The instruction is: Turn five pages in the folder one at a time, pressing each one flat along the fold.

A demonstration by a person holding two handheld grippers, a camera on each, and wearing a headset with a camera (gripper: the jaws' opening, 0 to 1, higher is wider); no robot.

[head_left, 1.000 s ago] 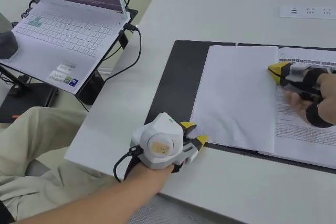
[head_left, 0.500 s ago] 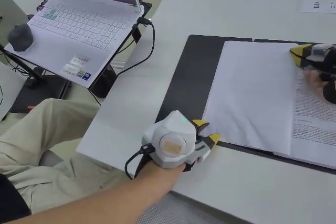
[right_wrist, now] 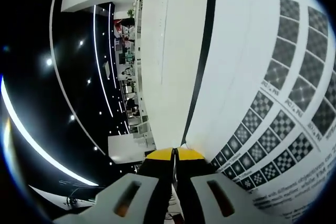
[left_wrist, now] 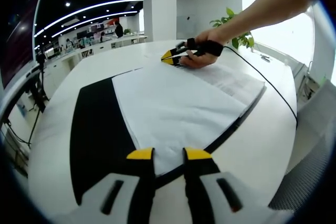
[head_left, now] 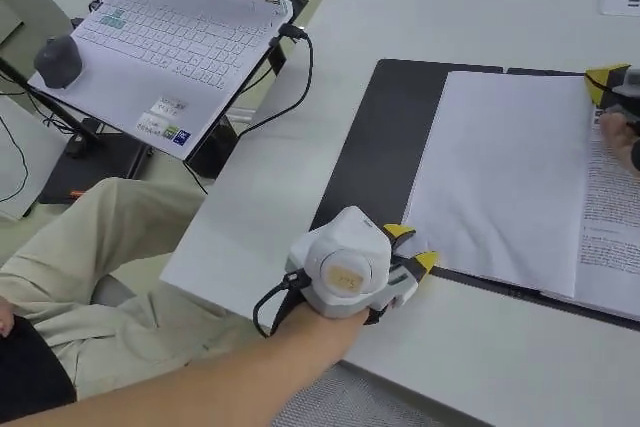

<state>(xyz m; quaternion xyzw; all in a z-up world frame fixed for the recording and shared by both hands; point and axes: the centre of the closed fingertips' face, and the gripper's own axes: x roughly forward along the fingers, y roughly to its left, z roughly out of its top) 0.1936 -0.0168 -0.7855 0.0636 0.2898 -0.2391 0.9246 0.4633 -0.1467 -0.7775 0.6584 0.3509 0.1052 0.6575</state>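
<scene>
The black folder lies open on the white table, a blank page on its left half and a printed page on its right. My right gripper is shut, its yellow tips down on the fold near the folder's far edge; the right gripper view shows those tips on the dark fold line between the blank page and the checker-printed page. My left gripper rests at the folder's near left corner, jaws a narrow gap apart, holding nothing.
A laptop on a stand sits off the table's left edge, with a cable running along it and a mouse beside it. A power strip lies at the far right. The person's legs are below the table's near edge.
The head camera has shifted. My right gripper has slid along the fold toward the folder's far edge. The left gripper has stayed at the near corner.
</scene>
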